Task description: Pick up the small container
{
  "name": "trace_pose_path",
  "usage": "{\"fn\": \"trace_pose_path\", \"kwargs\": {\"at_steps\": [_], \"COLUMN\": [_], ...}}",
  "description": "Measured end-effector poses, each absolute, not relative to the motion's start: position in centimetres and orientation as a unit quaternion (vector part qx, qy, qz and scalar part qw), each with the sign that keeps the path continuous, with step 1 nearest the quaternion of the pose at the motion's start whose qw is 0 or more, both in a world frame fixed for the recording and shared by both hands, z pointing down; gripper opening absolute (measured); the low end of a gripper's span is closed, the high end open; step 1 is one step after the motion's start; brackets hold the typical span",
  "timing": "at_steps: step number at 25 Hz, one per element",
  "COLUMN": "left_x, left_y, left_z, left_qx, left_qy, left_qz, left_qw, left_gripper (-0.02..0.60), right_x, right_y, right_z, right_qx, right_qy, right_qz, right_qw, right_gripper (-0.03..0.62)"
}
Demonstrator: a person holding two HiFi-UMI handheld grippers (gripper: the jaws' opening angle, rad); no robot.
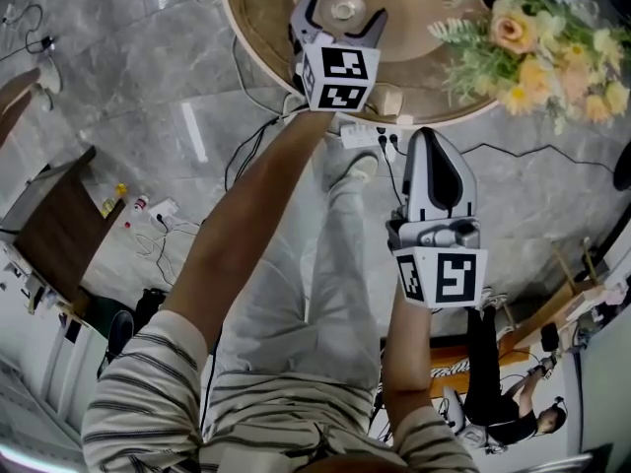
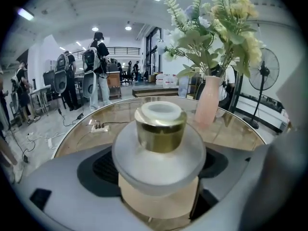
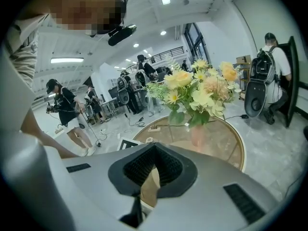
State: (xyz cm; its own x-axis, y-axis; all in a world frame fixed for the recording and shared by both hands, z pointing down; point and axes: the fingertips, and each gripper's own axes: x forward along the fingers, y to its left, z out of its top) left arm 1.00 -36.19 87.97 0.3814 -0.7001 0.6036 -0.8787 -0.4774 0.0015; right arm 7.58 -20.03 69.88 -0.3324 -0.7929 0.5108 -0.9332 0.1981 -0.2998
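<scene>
Reaching the left tongs [image 1: 345, 10] out over the round surface [image 1: 254, 18] at the top centre of the head view. Holding those tongs released, spread wide to either side of the small container [image 1: 347, 6], without clamping on it. Resting on the surface in the middle of the left gripper view, filling the space between the two grey jaws: a wide frosted-white body, a gold band round the neck, a pale top. Standing upright behind it, toward the right of that view, a pink vase [image 2: 208, 102] carrying yellow and white flowers [image 2: 216, 28].

Holding the right tongs [image 1: 435, 141] lower in the head view, right of centre, off the surface's edge and over the grey marbled floor [image 1: 128, 67], well apart from the container. Showing them clenched in the right gripper view, black ribbed pads [image 3: 140, 166] drawn together to a narrow slit, gripping nothing.

Lying on the floor between the surface's edge and the right tongs, a white power strip [image 1: 363, 136]. Wearing striped sleeves [image 1: 148, 392] at the bottom of the head view. Standing in the background of the left gripper view, upper left, several people [image 2: 98, 57] with backpacks.
</scene>
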Motion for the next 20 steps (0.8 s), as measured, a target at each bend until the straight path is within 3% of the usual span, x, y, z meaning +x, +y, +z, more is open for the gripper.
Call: {"fn": "trace_pose_path", "kwargs": {"at_steps": [9,20], "left_x": [1.1,-0.1], "left_y": [-36.4,-34.9], "left_z": [88.0,86.8], "left_qx": [0.815,0.805], "left_qy": [-0.482,-0.490], "left_qz": [0.289,0.287], "left_qw": [0.140,0.173], "left_gripper": [0.324,0.330], "right_x": [8.1,8.5], "right_y": [-19.8,-18.5], "right_z": [70.0,68.7], "right_qx": [0.570,0.576], "right_qy": [-0.760,-0.758], "right_qz": [0.287,0.284], "right_qw": [0.123,0.110], "right_gripper": [0.011,0.011]}}
